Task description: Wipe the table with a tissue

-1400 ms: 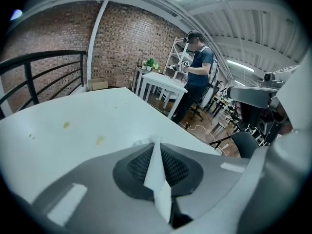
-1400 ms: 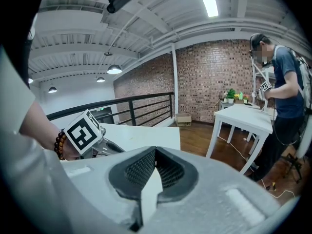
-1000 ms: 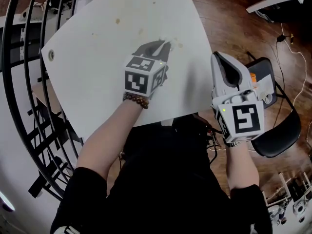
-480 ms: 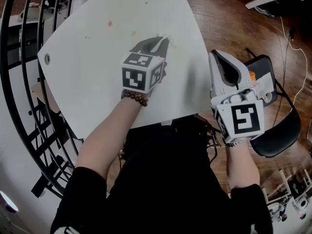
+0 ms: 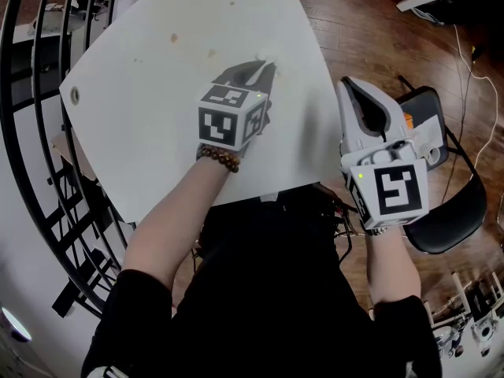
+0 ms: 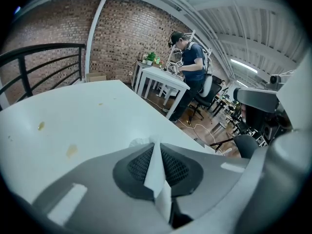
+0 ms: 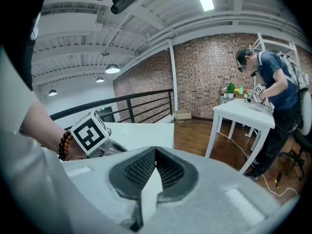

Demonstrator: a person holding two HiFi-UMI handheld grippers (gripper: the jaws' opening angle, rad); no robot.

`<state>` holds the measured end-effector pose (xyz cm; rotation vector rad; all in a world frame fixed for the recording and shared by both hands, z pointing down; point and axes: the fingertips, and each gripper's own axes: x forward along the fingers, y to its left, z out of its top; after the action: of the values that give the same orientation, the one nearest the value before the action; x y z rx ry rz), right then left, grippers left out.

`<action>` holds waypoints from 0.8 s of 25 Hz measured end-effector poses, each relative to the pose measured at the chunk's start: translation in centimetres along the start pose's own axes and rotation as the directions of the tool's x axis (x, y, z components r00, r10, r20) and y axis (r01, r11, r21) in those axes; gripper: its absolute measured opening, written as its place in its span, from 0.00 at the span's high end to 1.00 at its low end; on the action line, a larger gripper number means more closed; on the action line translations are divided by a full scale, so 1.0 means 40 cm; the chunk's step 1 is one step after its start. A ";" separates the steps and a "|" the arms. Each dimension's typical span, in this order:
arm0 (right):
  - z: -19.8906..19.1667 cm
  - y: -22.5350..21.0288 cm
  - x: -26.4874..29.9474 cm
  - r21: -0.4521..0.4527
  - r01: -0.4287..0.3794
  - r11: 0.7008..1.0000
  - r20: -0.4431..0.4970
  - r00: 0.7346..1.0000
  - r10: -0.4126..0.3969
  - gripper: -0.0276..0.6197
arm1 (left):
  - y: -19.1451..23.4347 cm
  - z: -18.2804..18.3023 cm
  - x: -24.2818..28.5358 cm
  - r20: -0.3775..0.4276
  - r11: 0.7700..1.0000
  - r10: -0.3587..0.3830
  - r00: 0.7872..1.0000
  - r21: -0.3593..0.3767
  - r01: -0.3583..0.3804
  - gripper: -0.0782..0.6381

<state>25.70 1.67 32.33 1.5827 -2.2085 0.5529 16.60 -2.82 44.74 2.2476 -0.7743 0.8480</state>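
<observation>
My left gripper (image 5: 257, 71) rests low on the white table (image 5: 142, 132), near its far right edge, shut on a crumpled white tissue (image 5: 269, 57). The tissue (image 6: 138, 143) bulges just past the jaw tips in the left gripper view and touches the tabletop. Two brownish stains (image 5: 174, 38) (image 5: 210, 53) lie to the left of it, seen again as spots (image 6: 71, 150) close to the jaws. My right gripper (image 5: 361, 101) hangs off the table's right side over the floor, jaws together, with nothing showing beyond its tips.
A black railing (image 5: 31, 93) curves round the table's left side. To the right stands a black chair (image 5: 453, 203), with cables (image 5: 472, 61) on the wooden floor. Farther off, a person (image 6: 191, 65) works at another white table (image 6: 161, 77).
My left gripper has slid the tissue slightly farther from the stains, toward the table's far right edge. The right gripper has hardly moved.
</observation>
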 end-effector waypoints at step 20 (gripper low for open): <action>-0.019 -0.003 -0.026 0.005 0.008 1.000 0.012 1.000 -0.008 0.97 | -0.053 -0.039 0.017 -0.050 0.998 -0.062 0.997 -0.008 0.061 0.86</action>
<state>26.20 2.87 32.46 1.6004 -2.2098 0.5482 17.93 -0.56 45.47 2.2238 -0.6803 0.8683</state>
